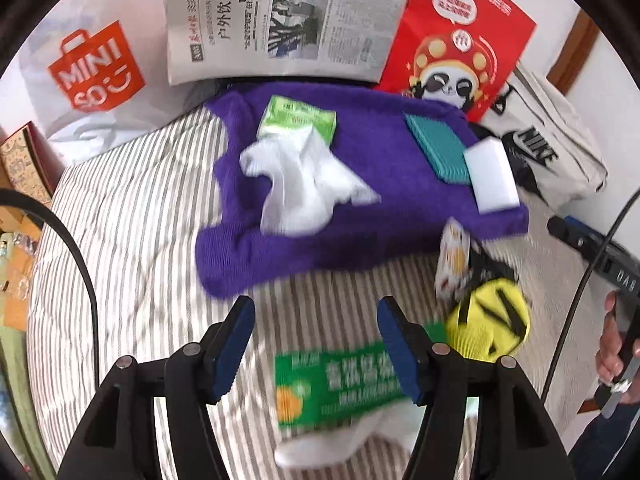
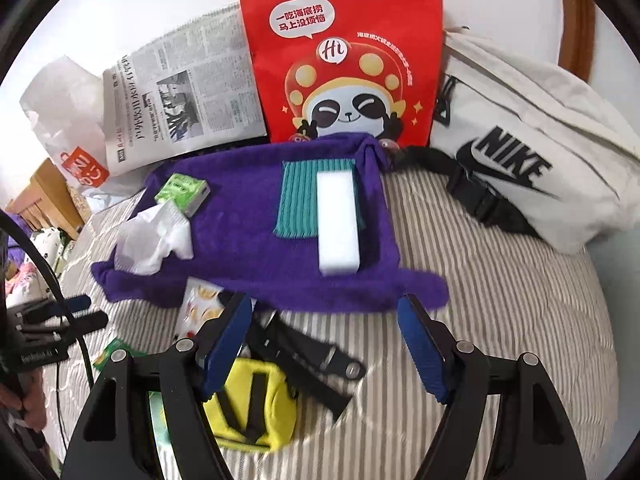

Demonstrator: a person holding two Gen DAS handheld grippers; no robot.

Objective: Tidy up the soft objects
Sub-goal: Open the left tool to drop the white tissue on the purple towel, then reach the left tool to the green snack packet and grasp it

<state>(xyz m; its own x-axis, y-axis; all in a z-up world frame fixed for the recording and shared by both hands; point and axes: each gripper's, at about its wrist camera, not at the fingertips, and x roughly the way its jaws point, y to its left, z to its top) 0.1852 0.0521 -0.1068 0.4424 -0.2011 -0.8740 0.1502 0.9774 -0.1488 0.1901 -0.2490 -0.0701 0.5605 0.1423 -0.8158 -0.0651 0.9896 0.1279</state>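
Observation:
A purple towel (image 1: 360,220) (image 2: 260,248) lies on the striped bed. On it are a white sponge block (image 1: 494,176) (image 2: 338,224), a teal ribbed cloth (image 1: 438,148) (image 2: 298,200), a green tissue pack (image 1: 298,118) (image 2: 182,192) and a crumpled white tissue (image 1: 300,184) (image 2: 154,242). My left gripper (image 1: 316,312) is open above a green packet (image 1: 340,384) on white cloth. My right gripper (image 2: 326,308) is open, with a yellow pouch (image 2: 250,404) (image 1: 490,324) with black straps just below its left finger.
A newspaper (image 1: 280,20) (image 2: 180,96), red panda bag (image 1: 460,40) (image 2: 344,60), white Miniso bag (image 1: 96,68) and white Nike bag (image 2: 540,152) (image 1: 548,148) stand along the back. A small snack packet (image 2: 200,312) (image 1: 452,260) lies at the towel's near edge.

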